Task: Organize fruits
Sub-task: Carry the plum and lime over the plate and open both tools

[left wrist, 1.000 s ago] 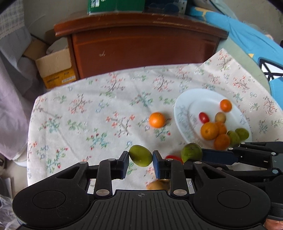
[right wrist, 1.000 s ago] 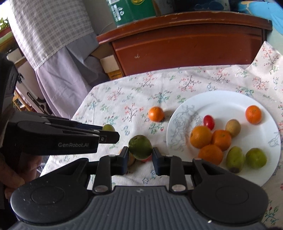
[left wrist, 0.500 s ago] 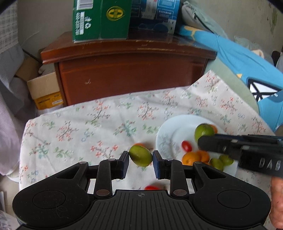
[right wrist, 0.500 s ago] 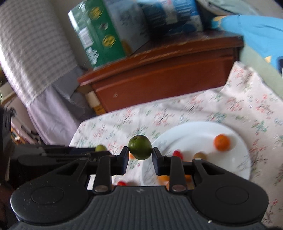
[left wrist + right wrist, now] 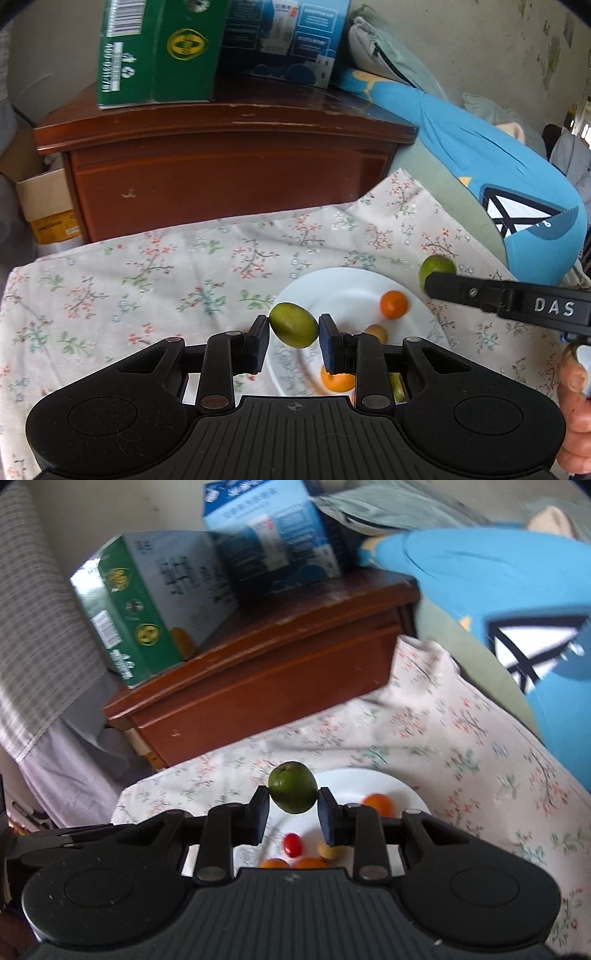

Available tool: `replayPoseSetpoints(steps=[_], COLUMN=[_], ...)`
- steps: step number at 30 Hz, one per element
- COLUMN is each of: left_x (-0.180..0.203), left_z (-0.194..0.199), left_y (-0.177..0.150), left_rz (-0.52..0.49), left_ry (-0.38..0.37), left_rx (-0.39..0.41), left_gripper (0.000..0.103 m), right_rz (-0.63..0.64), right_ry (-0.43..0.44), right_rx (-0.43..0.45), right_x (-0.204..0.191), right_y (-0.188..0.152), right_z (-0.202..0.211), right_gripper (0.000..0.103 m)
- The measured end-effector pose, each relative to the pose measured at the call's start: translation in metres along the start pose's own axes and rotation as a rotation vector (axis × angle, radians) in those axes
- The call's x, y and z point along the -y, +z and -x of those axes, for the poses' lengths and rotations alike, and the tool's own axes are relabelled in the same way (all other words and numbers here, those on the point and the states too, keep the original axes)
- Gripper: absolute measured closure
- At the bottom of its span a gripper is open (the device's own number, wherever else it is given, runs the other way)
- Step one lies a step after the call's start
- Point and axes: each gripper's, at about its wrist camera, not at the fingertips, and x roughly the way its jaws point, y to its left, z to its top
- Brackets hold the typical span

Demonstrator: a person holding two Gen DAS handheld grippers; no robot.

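My left gripper (image 5: 293, 330) is shut on a yellow-green fruit (image 5: 293, 329) and holds it in the air above the near left rim of the white plate (image 5: 332, 286). My right gripper (image 5: 292, 805) is shut on a darker green fruit (image 5: 292, 787), raised over the plate (image 5: 354, 781); it also shows in the left wrist view (image 5: 436, 267) at the right, beyond the plate. On the plate lie oranges (image 5: 393, 304), a kiwi (image 5: 376, 332) and a red cherry tomato (image 5: 292, 844); other fruits are hidden behind the gripper bodies.
A floral tablecloth (image 5: 147, 280) covers the table. Behind it stands a brown wooden cabinet (image 5: 221, 166) with a green box (image 5: 159, 51) and a blue box (image 5: 284, 40). A blue cushion (image 5: 480, 166) lies at the right, a cardboard box (image 5: 44, 206) at the left.
Both grippers have risen and moved toward the plate with their green fruits. The right gripper has swung further right, past the plate's far edge. Loose table fruits are out of view.
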Motion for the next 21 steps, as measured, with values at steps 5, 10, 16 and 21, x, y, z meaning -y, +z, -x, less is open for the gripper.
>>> replayPoseSetpoints(steps=[5,10,16,21], left_x=[0.005,0.006,0.004,0.006], left_z=[-0.012,-0.020,-0.031,-0.036], left_y=[-0.004,-0.005,-0.007,-0.008], left_rz=[-0.006,-0.006,0.008,0.013], left_ry=[-0.019,-0.027,-0.036,-0.050], left_rx=[-0.021,-0.031,-0.052,-0.058], left_gripper=[0.077,0.077,0.077,0.077], right_rz=[-0.059,-0.098,-0.142,-0.163], right_ry=[-0.035,-0.073,-0.110,-0.120], right_rx=[-0.063,-0.102,-0.139,-0.149], right_x=[0.011,0.018,0.026,0.029], right_y=[-0.007,-0.013,-0.020,-0.022], right_z=[-0.009,-0.015,-0.020,-0.022], right_gripper=[0.075,0.075,0.075,0.073])
